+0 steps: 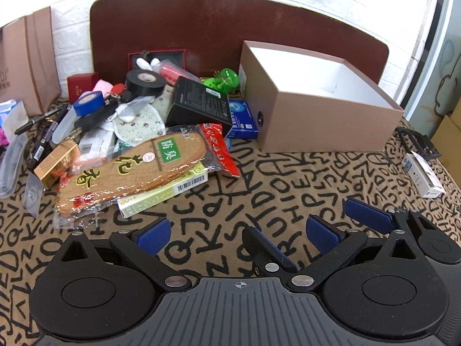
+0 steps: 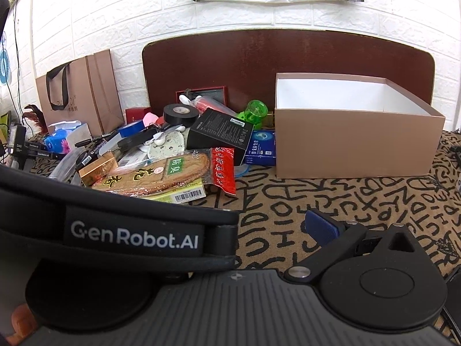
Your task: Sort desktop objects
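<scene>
The open tan box (image 1: pixel 317 109) stands empty on the letter-print surface (image 1: pixel 259 196); the pile lies just left of it. Nearest is the packaged insole (image 1: pixel 135 173), likely light, floppy, its plastic slippery; its stiffer heel edge looks the best hold. The left gripper (image 1: pixel 239 230) hovers with jaws spread, holding nothing. The right gripper (image 1: pixel 366 219) also gapes apart, empty.

An open box (image 1: pixel 314 115) stands right of the heap (image 1: pixel 138 132), board (image 1: pixel 230 23) behind both
</scene>
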`<state>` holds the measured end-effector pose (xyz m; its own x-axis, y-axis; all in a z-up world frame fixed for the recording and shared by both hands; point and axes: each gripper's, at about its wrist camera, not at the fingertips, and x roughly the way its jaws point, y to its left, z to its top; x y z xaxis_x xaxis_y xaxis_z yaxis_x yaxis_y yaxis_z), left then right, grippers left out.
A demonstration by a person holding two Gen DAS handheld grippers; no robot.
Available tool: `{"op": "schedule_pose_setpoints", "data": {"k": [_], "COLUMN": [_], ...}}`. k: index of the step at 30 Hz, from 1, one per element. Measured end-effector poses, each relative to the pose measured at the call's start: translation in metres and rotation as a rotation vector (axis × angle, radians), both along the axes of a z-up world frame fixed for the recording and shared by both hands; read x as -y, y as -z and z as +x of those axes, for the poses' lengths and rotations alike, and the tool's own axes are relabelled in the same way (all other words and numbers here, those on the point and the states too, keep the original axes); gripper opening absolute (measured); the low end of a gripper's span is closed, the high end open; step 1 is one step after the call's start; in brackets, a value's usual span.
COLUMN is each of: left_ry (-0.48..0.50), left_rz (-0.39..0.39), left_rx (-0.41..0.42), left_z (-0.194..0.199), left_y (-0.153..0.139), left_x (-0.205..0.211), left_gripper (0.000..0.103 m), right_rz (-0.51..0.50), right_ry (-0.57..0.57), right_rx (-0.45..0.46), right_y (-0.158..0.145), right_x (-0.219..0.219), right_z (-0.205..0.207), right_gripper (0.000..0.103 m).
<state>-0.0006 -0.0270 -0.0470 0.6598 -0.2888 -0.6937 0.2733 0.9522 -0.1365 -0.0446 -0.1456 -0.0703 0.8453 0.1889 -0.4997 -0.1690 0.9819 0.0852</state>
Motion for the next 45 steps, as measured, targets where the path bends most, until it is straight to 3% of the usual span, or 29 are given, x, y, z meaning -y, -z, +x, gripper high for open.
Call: {"op": "schedule_pose_setpoints", "data": {"k": [6,15,22,30,39,45], "left_ry": [-0.019,-0.154,-0.190,-0.016,0.098,0.140], "left_rz": [0.005,0.026,-0.031,-0.053,-0.007,0.023], "left_rx": [-0.024,-0.083,-0.124,-0.035,0.028,0.088], "left_z": [0.012,0.042,0.059,0.050,0.025,0.006], "left_y": [0.011,0.030,0.031,0.002,-0.029,-0.042], "left_x": [-0.014,-0.070,-0.098,-0.045,0.033,0.063], "left_gripper": [0.103,0.103,0.098,0.100,0.103,0.103], "right_rz": [-0.014,-0.045,-0.072,-0.111,-0.159,-0.134], "right_ry": [-0.021,-0.088,-0.145,-0.080,0.218,0.297], "right_rx": [-0.026,-0.098,-0.100,-0.031,0.086,0.129], "right_y": [0.008,0.027,0.029,0.011,-0.028,-0.041], "right_x": [-0.007,-0.029,-0.047,-0.027,0.050,0.085], "right_z": [0.010,0.031,0.044,0.040,-0.003,-0.022], "right_gripper": [0.103,0.103,0.103,0.103,0.103,0.103]}}
